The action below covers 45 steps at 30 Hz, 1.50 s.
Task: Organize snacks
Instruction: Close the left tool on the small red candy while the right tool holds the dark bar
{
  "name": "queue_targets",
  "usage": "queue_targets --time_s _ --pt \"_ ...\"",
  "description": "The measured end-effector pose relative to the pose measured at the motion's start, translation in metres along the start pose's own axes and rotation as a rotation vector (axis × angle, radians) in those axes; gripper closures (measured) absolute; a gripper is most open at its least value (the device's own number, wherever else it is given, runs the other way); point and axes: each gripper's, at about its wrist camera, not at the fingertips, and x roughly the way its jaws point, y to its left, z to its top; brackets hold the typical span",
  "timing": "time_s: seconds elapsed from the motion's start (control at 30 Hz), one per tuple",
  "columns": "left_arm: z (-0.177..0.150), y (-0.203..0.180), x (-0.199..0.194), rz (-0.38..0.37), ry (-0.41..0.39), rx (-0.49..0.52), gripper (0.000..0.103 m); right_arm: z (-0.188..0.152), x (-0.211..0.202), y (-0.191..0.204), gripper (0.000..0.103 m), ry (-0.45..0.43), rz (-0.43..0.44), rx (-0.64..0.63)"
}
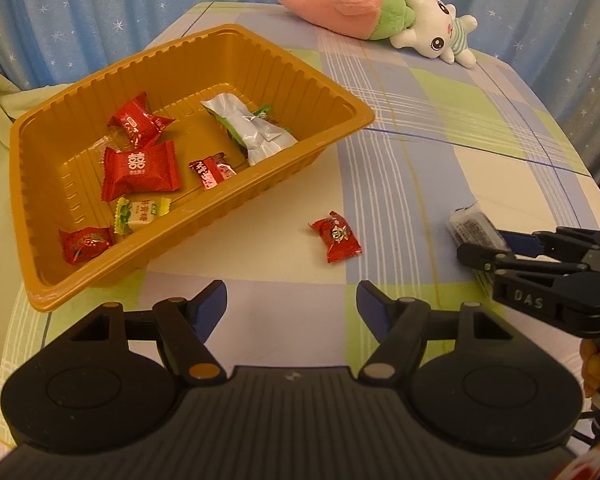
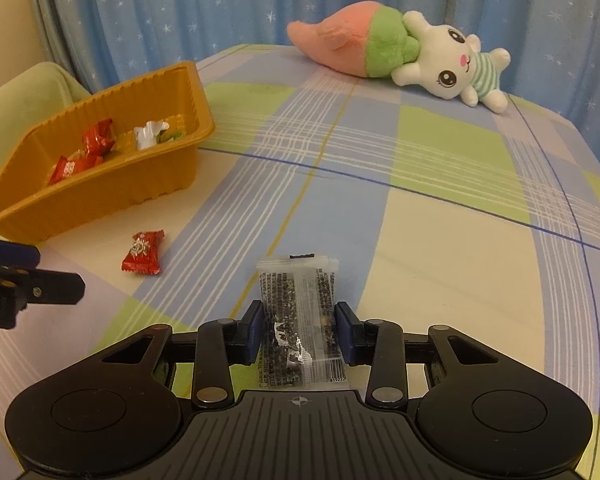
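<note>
So the right tool is pinching the clear sesame packet lengthwise along its pads, down on the counter; the orange tray sits far left. The left tool is spread, empty, nearer the tray.

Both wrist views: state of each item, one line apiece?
Orange tray: upright on table, holds several wrapped snacks.
Red candy: loose on table, outside tray.
Clear sesame packet: between right gripper pads, gripped.
Left gripper: open, empty.
Plush toy: lying on its side.
</note>
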Motion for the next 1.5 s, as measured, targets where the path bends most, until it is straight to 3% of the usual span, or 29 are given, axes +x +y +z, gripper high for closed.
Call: queue_targets --time_s 0.7,1.23,1.5 --pt "0.021 -0.025 0.037 -0.013 -0.055 0.007 0.037 -0.001 -0.051 -0.049 0.065 -0.064 -0.068 0.156" --pt "0.027 -0.035 0.058 0.031 -0.045 0.085 0.083 -0.012 -0.066 -0.062 0.065 -0.060 -0.092 0.202" --pt "0.026 -0.036 0.049 0.026 -0.049 0.094 0.084 -0.008 -0.065 -0.056 0.065 -0.069 -0.069 0.186"
